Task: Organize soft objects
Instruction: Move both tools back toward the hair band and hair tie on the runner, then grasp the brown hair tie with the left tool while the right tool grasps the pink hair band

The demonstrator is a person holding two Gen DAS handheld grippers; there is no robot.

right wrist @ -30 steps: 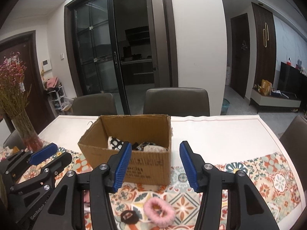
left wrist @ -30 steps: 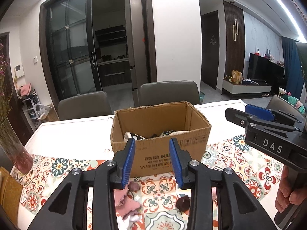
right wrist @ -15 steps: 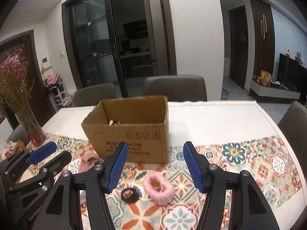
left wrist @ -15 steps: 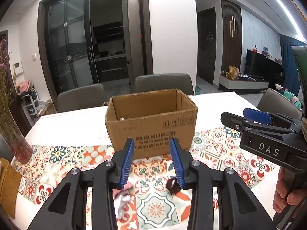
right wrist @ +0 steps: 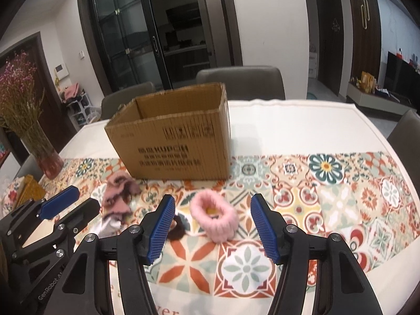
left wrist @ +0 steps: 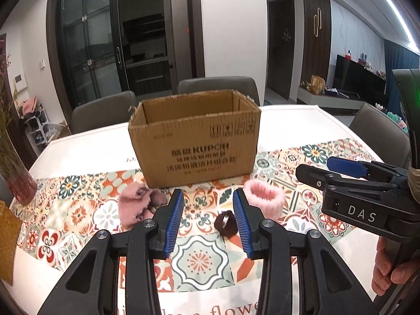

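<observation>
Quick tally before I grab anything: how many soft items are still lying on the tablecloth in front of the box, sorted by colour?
Light pink: 1, the fluffy scrunchie
Dusty pink: 1, the crumpled fabric piece, with a white bit at its near end
Dark brown: 1, the small hair tie
Total: 3, all outside the cardboard box. Its contents are not visible from here.

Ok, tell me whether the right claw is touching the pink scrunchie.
Apart. The right wrist view shows the pink scrunchie lying between the open right claw pads, patterned cloth visible either side.
</observation>
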